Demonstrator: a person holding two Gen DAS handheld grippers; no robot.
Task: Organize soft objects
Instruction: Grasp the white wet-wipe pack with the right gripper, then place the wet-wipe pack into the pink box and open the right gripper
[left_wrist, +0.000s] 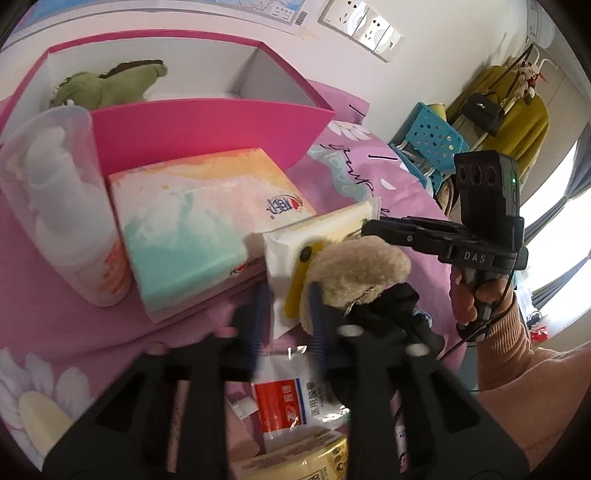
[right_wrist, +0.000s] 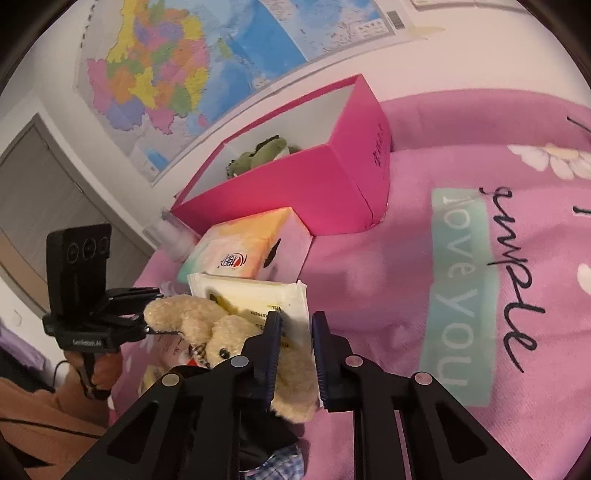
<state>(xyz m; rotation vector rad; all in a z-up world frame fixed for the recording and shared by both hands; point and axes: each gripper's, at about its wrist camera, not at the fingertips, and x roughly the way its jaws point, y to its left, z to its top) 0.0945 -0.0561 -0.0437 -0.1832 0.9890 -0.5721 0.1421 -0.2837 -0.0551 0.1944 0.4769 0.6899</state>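
The bed (right_wrist: 424, 258), under a pink printed cover, is filling most of the right wrist view, and everything is sitting on it. The pink box (right_wrist: 295, 192), open-topped, is standing in the upper middle of that view, and a green plush toy (right_wrist: 264, 153) is already lying inside it, so the sorting appears to be partly done. Just below the box a tissue pack (right_wrist: 245, 245) is resting, with a clear bottle (left_wrist: 62, 192) beside it at the left of the left wrist view. A wet wipes pack (right_wrist: 255, 299) is lying against the tissue pack.

The tan teddy bear (right_wrist: 207, 328) is lying on the wipes in the lower middle, still outside the box. The right gripper (right_wrist: 297, 354) is straddling the bear's side, its fingers (right_wrist: 271, 343) parted and not pressing. The left gripper (left_wrist: 286, 325) is reaching in too, fingers spread around the wipes' edge, holding nothing. A small bandage packet (left_wrist: 288, 398) is lying beneath it. The bear, I judge, is next.
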